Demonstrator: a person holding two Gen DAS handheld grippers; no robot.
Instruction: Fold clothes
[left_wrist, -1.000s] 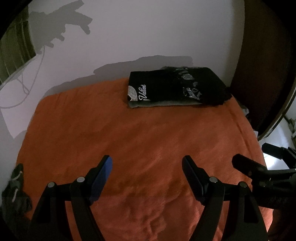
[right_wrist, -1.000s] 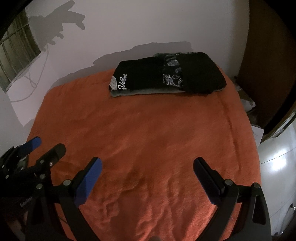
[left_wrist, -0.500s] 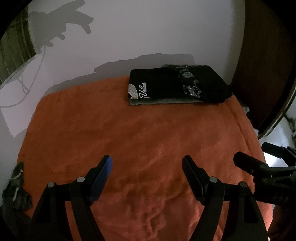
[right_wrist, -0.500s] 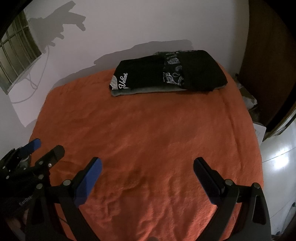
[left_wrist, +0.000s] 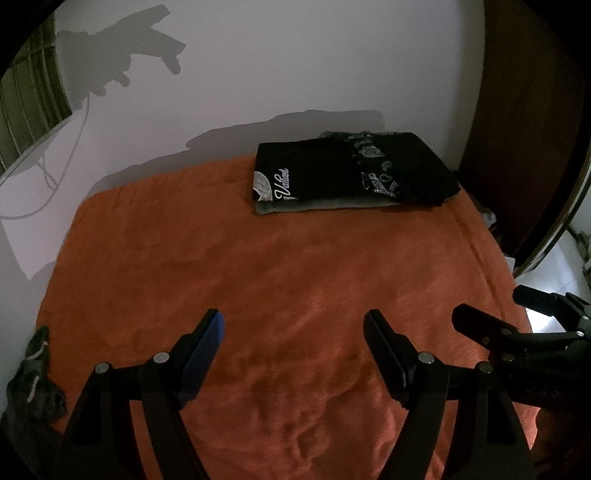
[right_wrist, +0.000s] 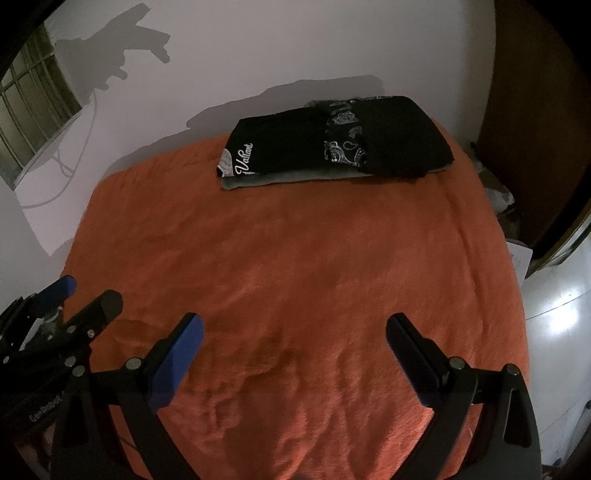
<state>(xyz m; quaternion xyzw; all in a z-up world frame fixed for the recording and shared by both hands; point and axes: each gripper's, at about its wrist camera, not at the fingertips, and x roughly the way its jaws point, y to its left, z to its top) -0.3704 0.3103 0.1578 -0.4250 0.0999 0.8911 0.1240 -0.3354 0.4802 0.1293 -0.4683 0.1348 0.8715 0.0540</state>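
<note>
A stack of folded clothes (left_wrist: 351, 173) lies at the far edge of the orange blanket (left_wrist: 258, 266), by the wall: black shirts with white lettering and a paisley print over a grey one. The same stack (right_wrist: 332, 144) shows in the right wrist view. My left gripper (left_wrist: 293, 326) hangs open over bare blanket near the front, far short of the stack. Beside it my right gripper (right_wrist: 293, 328) is also open with nothing between its fingers. Each gripper appears at the edge of the other's view.
A crumpled dark garment (left_wrist: 35, 384) lies off the blanket's left edge. A white wall (left_wrist: 295, 66) backs the bed, with a window (right_wrist: 29, 110) and a hanging cable at left. A dark wooden door (left_wrist: 528, 129) stands at right, with small clutter (right_wrist: 498, 192) at its foot.
The views have shifted only slightly; the folded stack sits a little lower in the left wrist frame and a little higher in the right. Both grippers stay open.
</note>
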